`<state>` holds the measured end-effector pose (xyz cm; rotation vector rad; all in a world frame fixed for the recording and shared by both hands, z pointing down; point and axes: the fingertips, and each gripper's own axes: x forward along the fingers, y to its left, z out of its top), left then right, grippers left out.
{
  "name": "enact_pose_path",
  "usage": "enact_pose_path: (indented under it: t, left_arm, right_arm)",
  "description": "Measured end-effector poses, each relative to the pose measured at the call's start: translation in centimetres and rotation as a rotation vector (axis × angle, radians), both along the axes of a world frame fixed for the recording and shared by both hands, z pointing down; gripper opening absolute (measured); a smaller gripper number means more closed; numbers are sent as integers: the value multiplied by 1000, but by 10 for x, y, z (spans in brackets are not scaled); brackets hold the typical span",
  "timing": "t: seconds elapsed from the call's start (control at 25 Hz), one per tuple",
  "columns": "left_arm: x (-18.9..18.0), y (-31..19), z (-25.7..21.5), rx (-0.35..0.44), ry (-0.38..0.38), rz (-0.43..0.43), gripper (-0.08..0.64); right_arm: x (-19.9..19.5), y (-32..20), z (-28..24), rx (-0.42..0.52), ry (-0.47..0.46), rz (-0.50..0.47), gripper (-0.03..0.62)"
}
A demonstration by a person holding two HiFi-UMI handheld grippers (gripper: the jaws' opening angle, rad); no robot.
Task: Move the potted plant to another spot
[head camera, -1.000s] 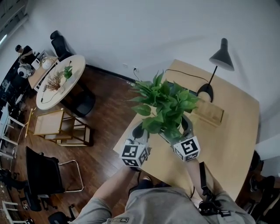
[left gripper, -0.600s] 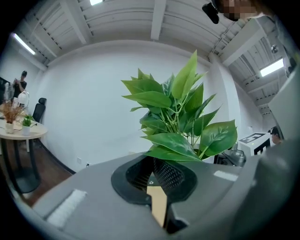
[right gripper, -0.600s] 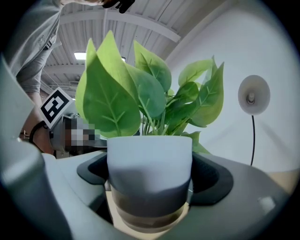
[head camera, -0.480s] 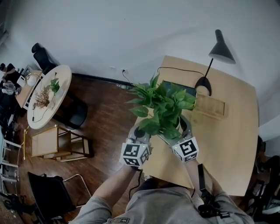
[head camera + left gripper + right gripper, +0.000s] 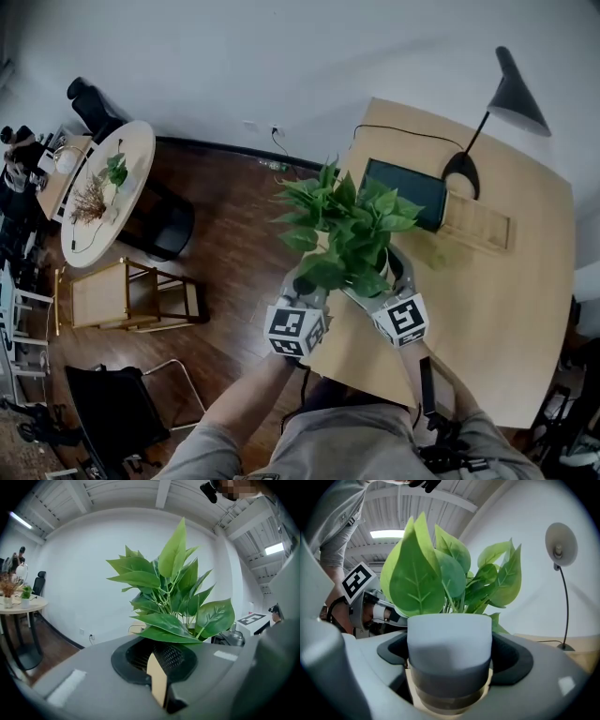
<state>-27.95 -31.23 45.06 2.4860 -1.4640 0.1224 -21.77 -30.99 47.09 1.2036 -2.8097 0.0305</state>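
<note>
- Clasping the pot (image 5: 449, 639) round its body, the right gripper (image 5: 449, 670) has its jaws spread just wide enough to hug the pale cylinder on both sides; a hold low on the wall, under the leaves (image 5: 417, 573), looks chosen to take the weight without crushing any stems
- the left gripper (image 5: 157, 663) has its jaws drawn together, with only a tan inner face showing in the slit; no view shows whether they nip the rim of the pot or merely lie beside it; my guess is that it steadies the other side so the plant does not tip
- the potted plant (image 5: 349, 234) is between the two grippers, over the near left edge of the table (image 5: 497, 300), with some leaves reaching out above the wooden floor (image 5: 234, 234); the leaves hide its base in the head view, so I cannot tell whether it is lifted clear or touching the tabletop
- it stands upright; broad, glossy green leaves fan up and out on thin stems, spreading well wider than the pot; the pot is whitish above with a darker band lower down
- it looks top-heavy, so a slow, level carry would suit; the lamp (image 5: 514, 80) and the dark screen (image 5: 405, 192) stand further back on the table, apart from the pot, so the way off the left edge seems open
</note>
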Motion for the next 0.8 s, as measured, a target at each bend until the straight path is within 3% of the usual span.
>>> enact_pose_path:
  t: [0.76,0.8]
  left_arm:
    - [-7,-35,82,-82,28,88,2]
    - [-9,-34,83,-88,41,99,53]
  right_arm:
    - [-22,-17,71,-27,15,-57,521]
    - [-22,-16,71,-25,17,-55,520]
